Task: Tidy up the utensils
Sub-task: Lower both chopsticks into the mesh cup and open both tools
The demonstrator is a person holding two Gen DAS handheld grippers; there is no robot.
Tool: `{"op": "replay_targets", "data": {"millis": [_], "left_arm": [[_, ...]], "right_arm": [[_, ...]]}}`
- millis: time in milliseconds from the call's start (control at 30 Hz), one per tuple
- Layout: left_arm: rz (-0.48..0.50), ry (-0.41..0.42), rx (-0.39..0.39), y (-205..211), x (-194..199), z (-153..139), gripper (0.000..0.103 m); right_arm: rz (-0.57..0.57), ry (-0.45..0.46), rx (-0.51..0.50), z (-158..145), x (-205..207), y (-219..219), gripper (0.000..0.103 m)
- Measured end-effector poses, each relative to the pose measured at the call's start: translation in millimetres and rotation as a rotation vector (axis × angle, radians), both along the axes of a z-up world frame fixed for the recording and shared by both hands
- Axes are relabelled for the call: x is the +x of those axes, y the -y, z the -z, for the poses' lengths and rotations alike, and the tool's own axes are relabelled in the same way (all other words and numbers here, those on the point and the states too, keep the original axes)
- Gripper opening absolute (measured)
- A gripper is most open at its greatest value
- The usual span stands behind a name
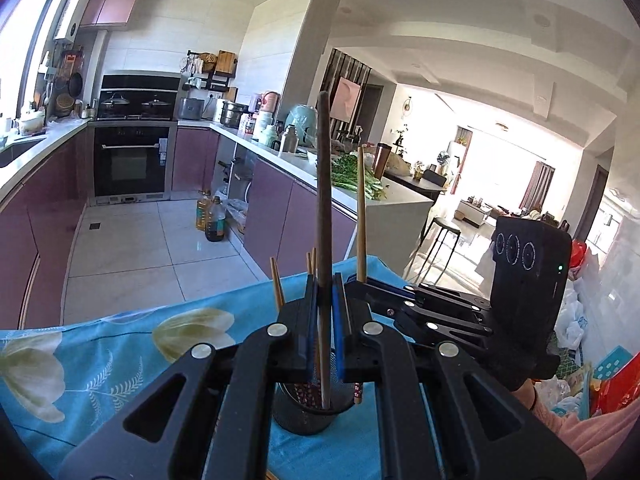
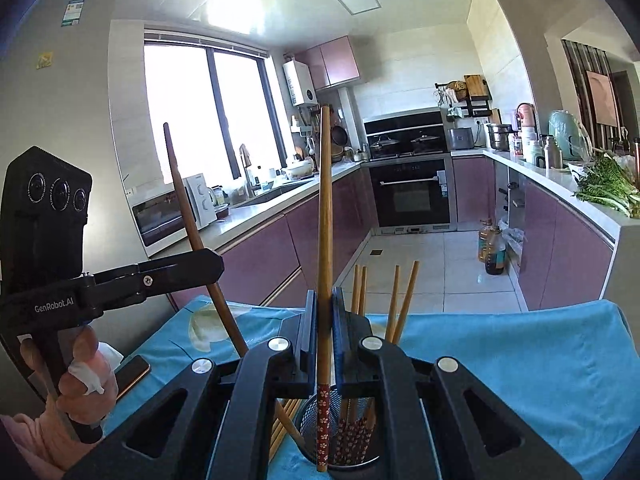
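My left gripper [image 1: 323,292] is shut on a dark wooden chopstick [image 1: 323,184], held upright with its lower end inside the black mesh utensil holder [image 1: 304,412]. My right gripper [image 2: 323,312] is shut on a lighter wooden chopstick [image 2: 325,216] with a red flowered tip, upright over the same holder [image 2: 352,440]. Several chopsticks [image 2: 396,300] stand in the holder. The right gripper also shows in the left wrist view [image 1: 400,292] beside mine. The left gripper also shows in the right wrist view [image 2: 208,260], gripping the dark chopstick [image 2: 188,208].
The holder stands on a table with a blue flowered cloth [image 1: 120,360]. A phone [image 2: 132,372] and more chopsticks [image 2: 284,420] lie on the cloth by the holder. Behind are the kitchen counters [image 2: 560,184], oven [image 2: 412,192] and oil bottles [image 1: 212,216] on the floor.
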State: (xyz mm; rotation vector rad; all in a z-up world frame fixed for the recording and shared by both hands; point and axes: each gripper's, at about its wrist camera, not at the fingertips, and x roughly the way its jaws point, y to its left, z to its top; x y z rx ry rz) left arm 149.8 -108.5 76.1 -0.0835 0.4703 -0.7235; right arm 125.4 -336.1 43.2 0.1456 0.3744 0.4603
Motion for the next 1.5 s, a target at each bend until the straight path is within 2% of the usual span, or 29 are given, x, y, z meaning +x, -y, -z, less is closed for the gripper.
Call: {"op": "replay_targets", "data": {"millis": [167,367,567,900,1033,1333,1500], "left_arm": [[-0.021,-0.020,0.057,12,10,14,0.007],[0.000,-0.080,0.096,24,21,37,0.007],[0.014,-0.120,0.150,33,28,54,0.007],[0.044,-0.198,0.204,38,43,76,0.008],[0.027,-0.212,0.223,41,51,85,0.008],[-0.002,-0.209,0.218,37,51,94,0.013],[-0.050,-0.155,0.200,19,32,87,0.020]], "right_arm": [[0.018,-0.016,-0.003,10,11,-3,0.006],[0.026,-0.077,-0.011,34,23,-5,0.006],[0.018,-0.119,-0.028,45,24,-4,0.006],[0.009,-0.234,-0.072,64,28,-7,0.006],[0.026,-0.263,-0.072,69,33,-7,0.007],[0.032,-0.247,-0.062,65,25,-8,0.008],[0.007,-0.206,-0.046,56,9,-7,0.019]]}}
